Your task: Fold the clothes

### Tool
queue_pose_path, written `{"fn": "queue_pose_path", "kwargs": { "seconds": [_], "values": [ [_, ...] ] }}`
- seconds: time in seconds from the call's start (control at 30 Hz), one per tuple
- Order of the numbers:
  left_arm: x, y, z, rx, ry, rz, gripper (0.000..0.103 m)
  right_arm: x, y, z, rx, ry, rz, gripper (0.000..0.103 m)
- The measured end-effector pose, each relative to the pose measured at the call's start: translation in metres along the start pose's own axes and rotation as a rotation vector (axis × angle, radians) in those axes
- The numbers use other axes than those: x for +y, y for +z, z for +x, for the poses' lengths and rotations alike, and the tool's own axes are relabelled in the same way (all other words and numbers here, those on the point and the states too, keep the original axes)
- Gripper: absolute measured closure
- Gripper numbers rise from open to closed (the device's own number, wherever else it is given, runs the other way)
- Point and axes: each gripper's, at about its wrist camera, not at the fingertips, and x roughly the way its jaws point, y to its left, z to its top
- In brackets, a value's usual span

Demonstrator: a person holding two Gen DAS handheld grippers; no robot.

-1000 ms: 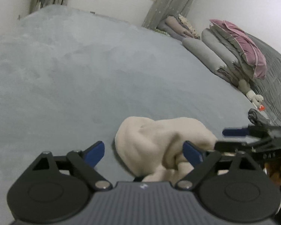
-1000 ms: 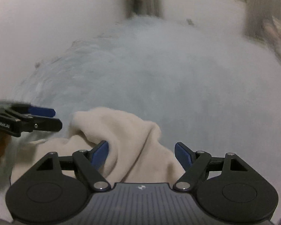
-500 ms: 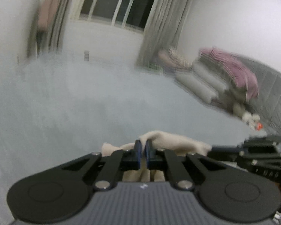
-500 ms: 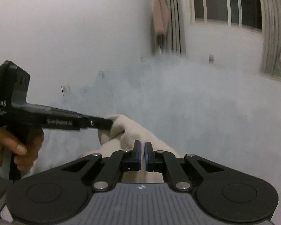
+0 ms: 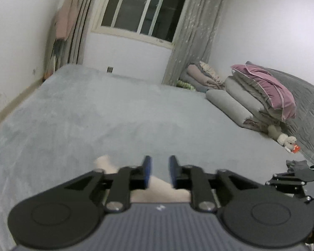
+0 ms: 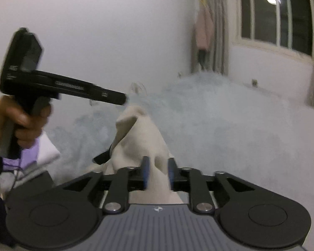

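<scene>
The cream garment [image 6: 140, 138] hangs bunched above the grey-blue bed cover [image 5: 98, 113], near the middle of the right wrist view. Its upper corner reaches the tip of the left hand-held gripper [image 6: 123, 99], which a hand [image 6: 16, 119] holds at the left of that frame. Whether that tip pinches the cloth I cannot tell through the blur. In its own view the left hand-held gripper [image 5: 158, 170] has just been parting its blue pads [image 5: 147, 171], with cream cloth showing in the gap low down. The right hand-held gripper [image 6: 158, 173] has likewise been opening, a fold of garment between its pads; contact is unclear. Folded quilts [image 5: 259, 96] lie at the right of the left wrist view.
</scene>
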Motion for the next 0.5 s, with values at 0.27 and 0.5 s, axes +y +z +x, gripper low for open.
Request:
{"fn": "queue_pose_path", "kwargs": {
  "seconds": [0.27, 0.5],
  "values": [
    [0.011, -0.029, 0.039, 0.144, 0.060, 0.040, 0.046, -0.026, -0.025, 0.003, 0.102, -0.055, 0.056, 0.038],
    [0.008, -0.081, 0.081, 0.298, 0.191, 0.147, 0.075, -0.018, -0.059, 0.035, 0.329, -0.008, -0.080, 0.038]
  ]
}}
